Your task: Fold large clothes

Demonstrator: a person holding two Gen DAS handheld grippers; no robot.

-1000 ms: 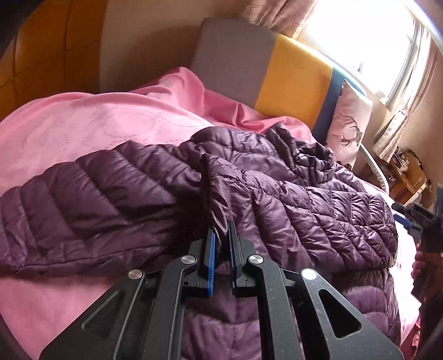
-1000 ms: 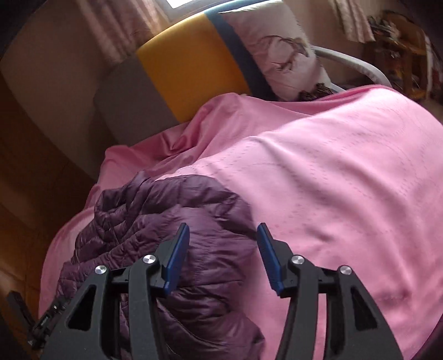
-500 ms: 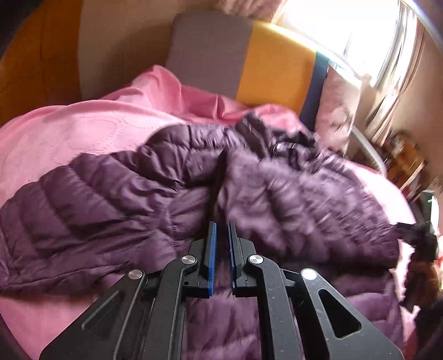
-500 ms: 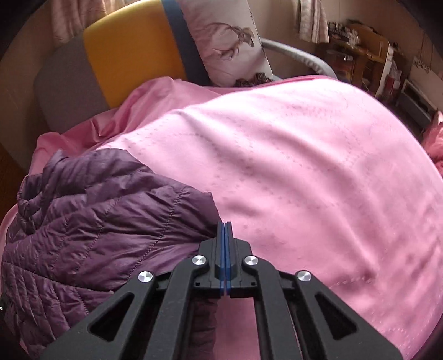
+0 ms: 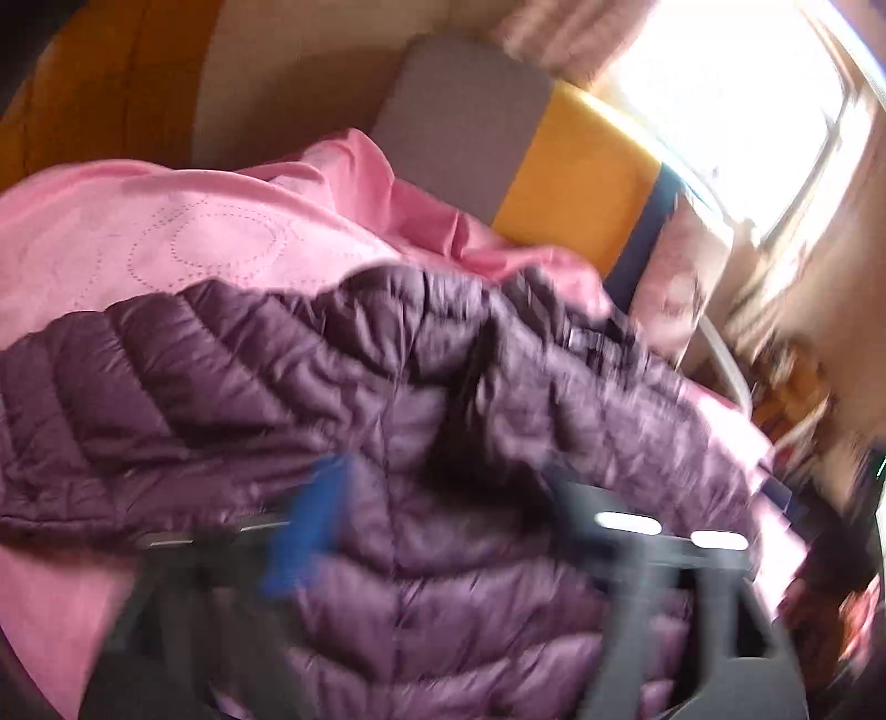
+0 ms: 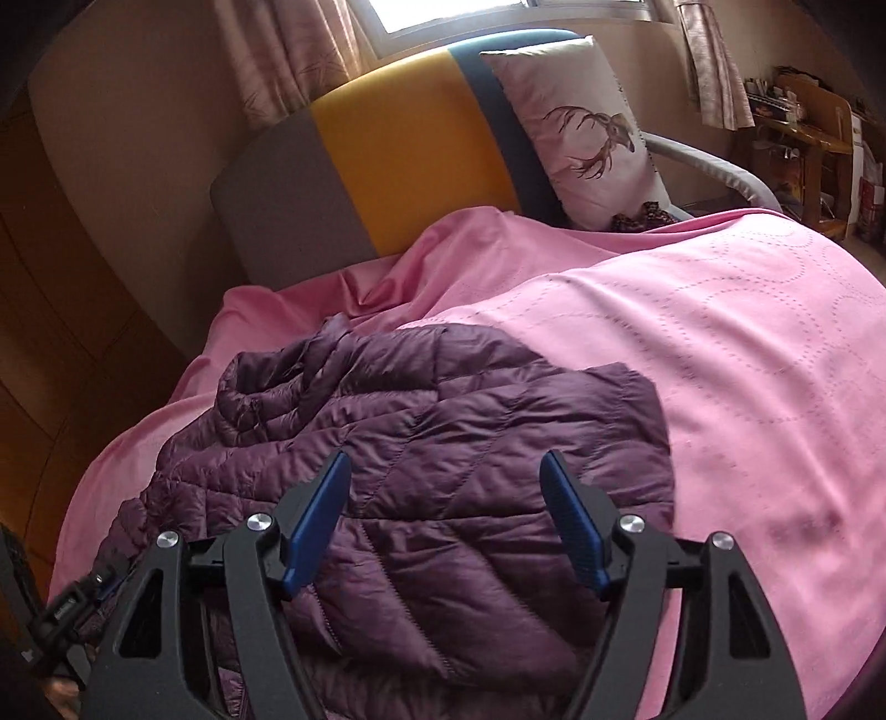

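One purple quilted jacket (image 6: 421,476) lies spread on the pink bedspread (image 6: 764,354) of a bed, directly under and ahead of both grippers; no container in either view. Right gripper (image 6: 446,520): jaws opening, blue pads well apart, both hovering above the jacket's folded panel with fabric beneath the gap but not pinched, so released. Left gripper (image 5: 437,531): view heavily motion-blurred; jaws opening, one blue pad visible left of the gap, the other finger dark and smeared to the right, jacket (image 5: 387,421) spanning below and ahead of them, nothing gripped as far as the blur allows. Beyond the right gripper, past the jacket's collar: one headboard (image 6: 387,160) in grey, yellow and navy bands, and one pillow (image 6: 581,133) with a deer print leaning to its right. Curtains (image 6: 288,50) hang either side of one bright window (image 5: 736,94) further back.
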